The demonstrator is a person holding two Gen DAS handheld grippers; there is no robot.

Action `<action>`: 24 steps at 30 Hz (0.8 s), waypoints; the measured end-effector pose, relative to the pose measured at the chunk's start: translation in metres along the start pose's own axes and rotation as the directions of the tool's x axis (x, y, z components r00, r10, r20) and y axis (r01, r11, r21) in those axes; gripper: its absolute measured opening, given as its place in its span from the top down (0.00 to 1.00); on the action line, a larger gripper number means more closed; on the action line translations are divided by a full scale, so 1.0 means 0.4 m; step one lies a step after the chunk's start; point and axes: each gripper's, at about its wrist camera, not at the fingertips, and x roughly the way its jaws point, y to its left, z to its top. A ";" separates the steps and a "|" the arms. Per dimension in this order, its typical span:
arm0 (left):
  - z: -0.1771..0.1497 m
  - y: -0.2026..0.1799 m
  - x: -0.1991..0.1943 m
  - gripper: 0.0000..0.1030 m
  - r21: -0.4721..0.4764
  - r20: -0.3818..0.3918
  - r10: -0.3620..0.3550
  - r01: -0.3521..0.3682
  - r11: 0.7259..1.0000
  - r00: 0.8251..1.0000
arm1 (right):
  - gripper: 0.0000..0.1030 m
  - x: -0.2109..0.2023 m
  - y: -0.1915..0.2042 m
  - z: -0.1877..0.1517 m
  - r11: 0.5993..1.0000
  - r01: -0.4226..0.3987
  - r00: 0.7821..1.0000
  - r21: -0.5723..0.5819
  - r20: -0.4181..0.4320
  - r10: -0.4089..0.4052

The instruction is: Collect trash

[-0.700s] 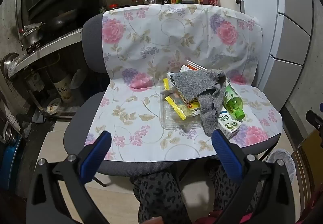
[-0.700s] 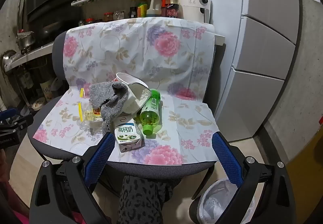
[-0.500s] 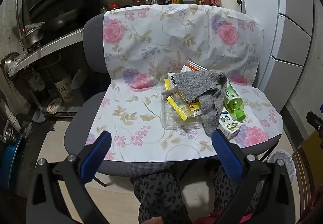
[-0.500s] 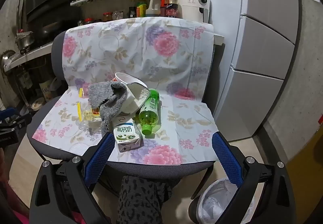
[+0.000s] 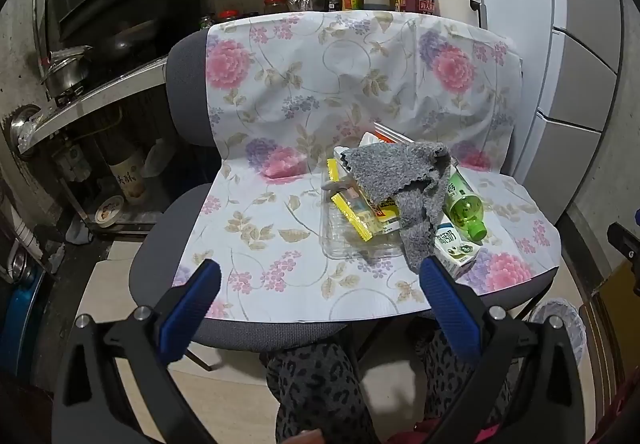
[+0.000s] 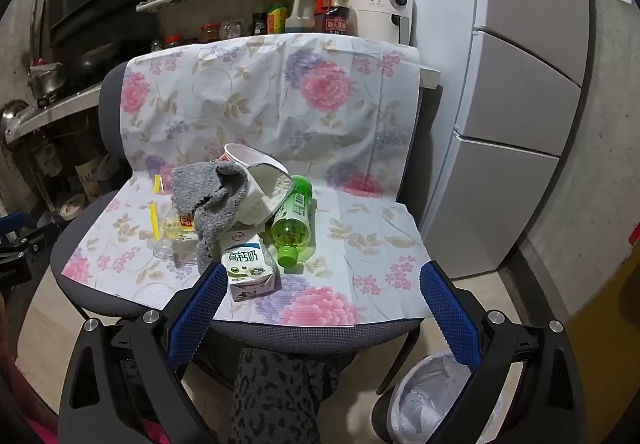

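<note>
A pile of trash lies on a chair covered with a floral sheet. It holds a green bottle, a milk carton, a white paper bowl, a grey cloth and a clear plastic tray with yellow-edged wrappers. The carton and bottle also show in the left wrist view. My left gripper is open and empty in front of the seat. My right gripper is open and empty, its left finger just in front of the carton.
A bin with a white liner stands on the floor at the chair's front right; it also shows in the left wrist view. A fridge is to the right, a shelf of bottles behind, a stove counter to the left.
Both grippers have moved slightly closer to the chair. The trash has not moved.
</note>
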 end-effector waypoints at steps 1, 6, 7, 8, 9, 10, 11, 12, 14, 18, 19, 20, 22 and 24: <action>0.002 0.002 0.000 0.06 -0.001 0.000 0.000 0.000 1.000 1.000 | 0.07 0.000 0.000 0.000 1.000 0.000 1.000 0.000 0.000 0.000; 0.010 0.012 -0.001 0.06 -0.003 0.000 0.000 0.000 1.000 1.000 | 0.07 0.000 0.001 0.000 1.000 0.000 1.000 0.000 0.000 0.000; 0.012 0.014 -0.001 0.06 -0.004 -0.001 0.000 0.000 1.000 1.000 | 0.07 0.000 0.001 0.000 1.000 0.000 1.000 0.000 -0.001 0.000; 0.013 0.016 -0.001 0.06 -0.004 -0.001 0.000 0.000 1.000 1.000 | 0.07 0.001 0.001 0.000 1.000 0.000 1.000 0.000 -0.001 0.000; -0.002 -0.002 0.000 0.06 0.002 0.000 0.001 -0.001 1.000 1.000 | 0.07 0.001 0.002 0.000 1.000 0.000 1.000 -0.001 0.000 0.000; -0.001 -0.001 0.000 0.06 0.002 0.001 0.002 -0.002 1.000 1.000 | 0.07 0.001 0.002 -0.001 1.000 -0.001 1.000 -0.002 0.001 0.001; 0.001 0.000 0.000 0.06 0.001 0.000 0.002 -0.002 1.000 1.000 | 0.07 0.001 0.002 0.000 1.000 0.000 1.000 0.000 0.000 0.000; 0.003 0.001 -0.001 0.06 0.001 0.001 0.002 -0.002 1.000 1.000 | 0.07 0.001 0.003 -0.001 1.000 0.000 1.000 0.000 0.000 0.000; 0.006 0.002 -0.002 0.06 0.000 0.002 0.003 -0.003 1.000 1.000 | 0.07 0.001 0.003 -0.001 1.000 0.002 1.000 0.000 -0.001 -0.002; -0.002 -0.003 -0.006 0.06 0.001 0.001 0.001 -0.001 1.000 1.000 | 0.07 0.001 0.004 -0.001 1.000 0.002 1.000 0.000 0.000 -0.002; 0.000 -0.003 -0.006 0.06 0.001 0.000 0.001 -0.001 1.000 1.000 | 0.07 0.001 0.004 -0.002 1.000 0.002 1.000 0.000 -0.001 -0.002; 0.001 -0.002 -0.006 0.06 0.001 0.000 0.001 -0.001 1.000 1.000 | 0.07 0.001 0.004 -0.001 1.000 0.002 1.000 0.000 0.000 -0.002; -0.001 -0.003 -0.007 0.06 0.002 0.001 0.002 -0.002 1.000 1.000 | 0.07 0.002 0.003 -0.002 1.000 0.002 1.000 0.000 -0.001 -0.002; 0.002 -0.002 -0.008 0.06 0.001 0.001 0.001 -0.001 1.000 1.000 | 0.07 0.002 0.003 -0.002 1.000 0.001 1.000 -0.001 -0.001 -0.001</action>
